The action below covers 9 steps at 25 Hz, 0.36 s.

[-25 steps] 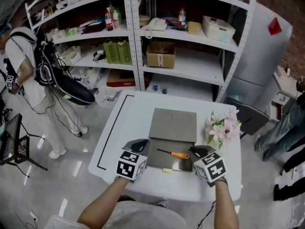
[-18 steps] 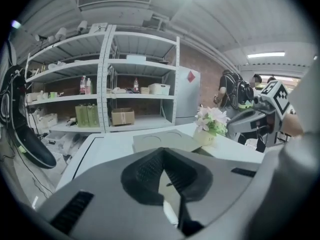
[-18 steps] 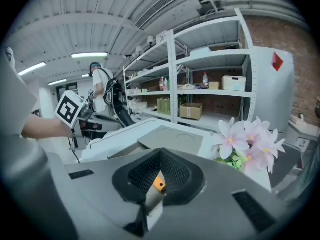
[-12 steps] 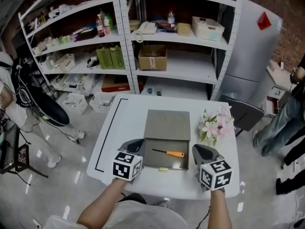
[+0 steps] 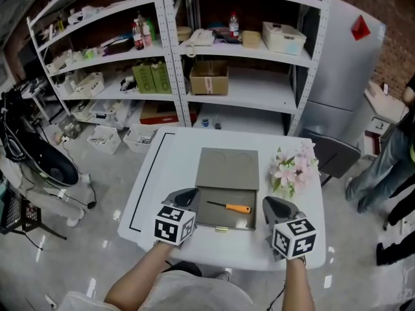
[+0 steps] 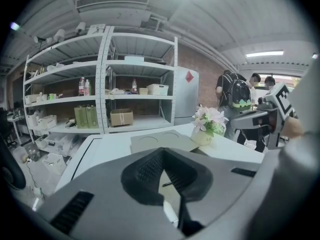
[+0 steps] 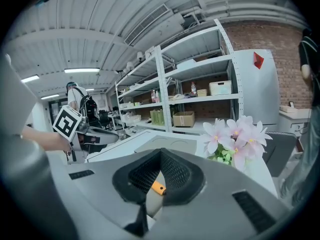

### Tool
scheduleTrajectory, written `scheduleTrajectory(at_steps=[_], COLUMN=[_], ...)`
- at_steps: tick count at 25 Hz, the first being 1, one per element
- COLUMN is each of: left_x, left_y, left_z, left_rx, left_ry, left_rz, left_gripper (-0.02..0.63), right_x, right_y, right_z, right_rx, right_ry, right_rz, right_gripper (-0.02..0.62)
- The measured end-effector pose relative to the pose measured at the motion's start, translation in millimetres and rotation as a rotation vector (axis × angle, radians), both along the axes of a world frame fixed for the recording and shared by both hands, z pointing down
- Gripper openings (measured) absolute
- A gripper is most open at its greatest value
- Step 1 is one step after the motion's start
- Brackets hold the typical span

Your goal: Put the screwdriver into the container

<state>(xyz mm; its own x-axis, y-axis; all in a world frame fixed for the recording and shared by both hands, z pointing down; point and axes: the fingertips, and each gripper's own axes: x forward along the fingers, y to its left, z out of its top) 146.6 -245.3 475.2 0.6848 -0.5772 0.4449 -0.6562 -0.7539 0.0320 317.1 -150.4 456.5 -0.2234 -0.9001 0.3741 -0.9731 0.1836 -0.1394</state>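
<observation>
Screwdriver (image 5: pixel 228 207) lies inside the open container (image 5: pixel 241 221) on the table (image 5: pixel 162 167). My left gripper (image 5: pixel 187 197) and right gripper (image 5: pixel 273 205) flank it, jaws clenched, empty. Task looks done.

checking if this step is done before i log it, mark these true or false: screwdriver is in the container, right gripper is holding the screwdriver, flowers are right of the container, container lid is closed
1. The screwdriver lies inside the container. True.
2. The right gripper is holding the screwdriver. False: its jaws are together with nothing between them, and the screwdriver lies apart from it in the container.
3. The flowers stand on the table to the right of the container in the head view. True.
4. The container's lid is closed. False: it is open, folded back away from the person, with the inside of the container exposed.
</observation>
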Motion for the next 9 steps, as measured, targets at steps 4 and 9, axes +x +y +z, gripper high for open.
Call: scheduleTrajectory(at_steps=[4, 9], left_x=[2.4, 5.1], left_y=[1.0, 2.6], left_z=[1.6, 4.5], left_rx=[-0.006, -0.008], left_ry=[-0.007, -0.013], left_rz=[0.002, 0.002], left_gripper=[0.003, 0.003], right_x=[0.2, 0.1], right_y=[-0.8, -1.0], right_z=[0.9, 2.1], right_rx=[0.0, 0.003], right_ry=[0.002, 0.009], right_rz=[-0.006, -0.016], right_gripper=[0.005, 0.005])
